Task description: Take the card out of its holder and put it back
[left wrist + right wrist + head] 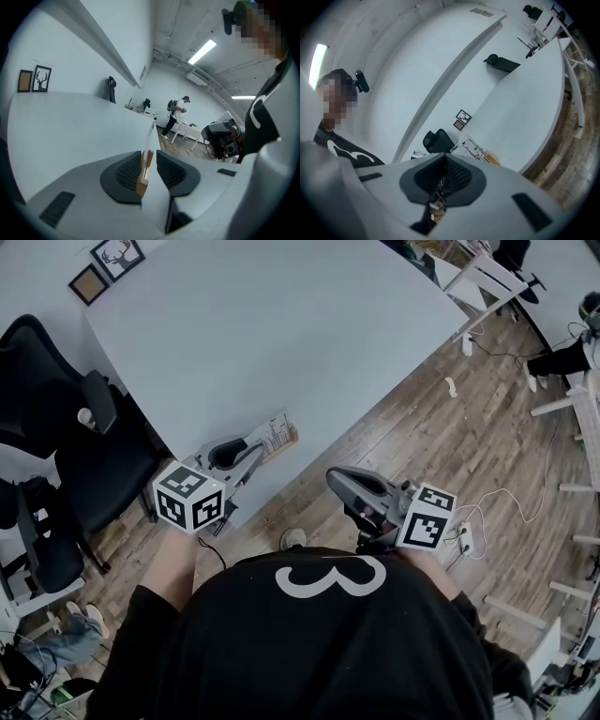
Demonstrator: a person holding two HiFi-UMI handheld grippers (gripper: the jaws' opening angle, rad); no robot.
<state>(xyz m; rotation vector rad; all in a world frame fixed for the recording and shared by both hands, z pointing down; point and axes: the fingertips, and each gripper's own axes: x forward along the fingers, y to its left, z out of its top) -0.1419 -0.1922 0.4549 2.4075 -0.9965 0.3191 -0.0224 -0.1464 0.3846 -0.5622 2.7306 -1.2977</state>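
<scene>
Left gripper jaws apart, holder between them, not squeezed, at table edge. Right gripper jaws together. Left gripper view shows card edge-on — right gripper view shows card face.

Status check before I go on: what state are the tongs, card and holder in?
Left tongs: open, pads either side of the holder, not pinching it.
Right tongs: shut, nothing held, off the table.
Card: seated in the holder.
Holder: standing at the table edge.
</scene>
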